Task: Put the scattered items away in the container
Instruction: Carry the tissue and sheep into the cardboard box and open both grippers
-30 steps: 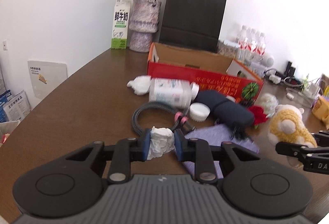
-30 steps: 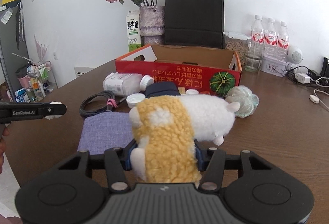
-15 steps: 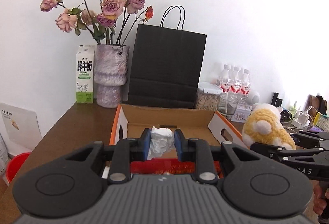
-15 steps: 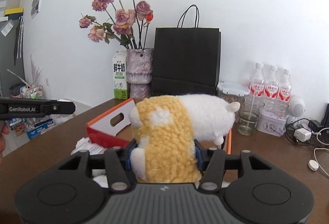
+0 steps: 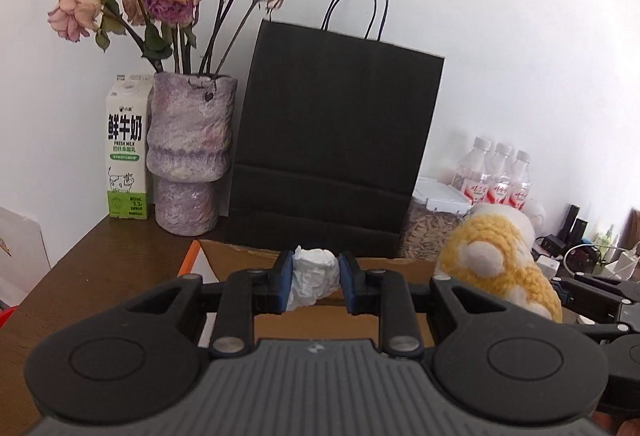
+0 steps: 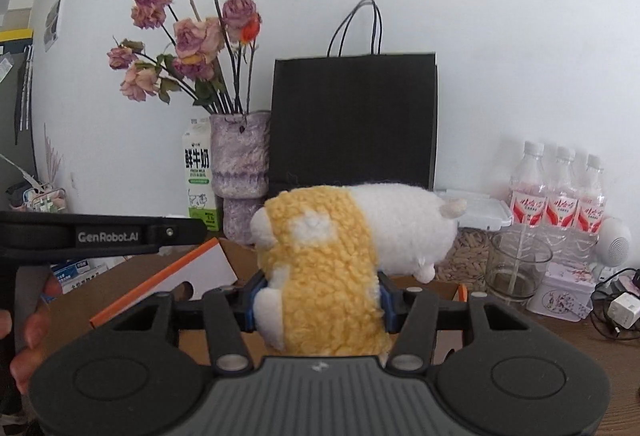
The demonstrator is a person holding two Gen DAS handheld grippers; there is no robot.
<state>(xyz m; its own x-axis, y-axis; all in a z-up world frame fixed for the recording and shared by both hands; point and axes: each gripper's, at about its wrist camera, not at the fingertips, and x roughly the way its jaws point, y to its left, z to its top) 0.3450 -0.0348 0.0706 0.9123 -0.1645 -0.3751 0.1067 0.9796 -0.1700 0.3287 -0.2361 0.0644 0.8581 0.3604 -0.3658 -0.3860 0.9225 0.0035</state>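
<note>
Pinched in the left tool [image 5: 316, 278] is a tissue wad [image 5: 314, 276]. A plush [image 6: 340, 256] is gripped by the right tool [image 6: 320, 302]. Most of the box [image 5: 236, 260] is hidden behind both.

Bright, even daylight; fisheye bends edges, dark corners, slightly soft focus

Crumpled white paper wad [image 5: 313, 278]: pinched, aloft over open brown cardboard box with orange rim [image 5: 240, 256]. Fluffy yellow-and-white plush toy [image 6: 328, 268]: clamped at yellow midsection, lying sideways above same box [image 6: 160, 276].
</note>
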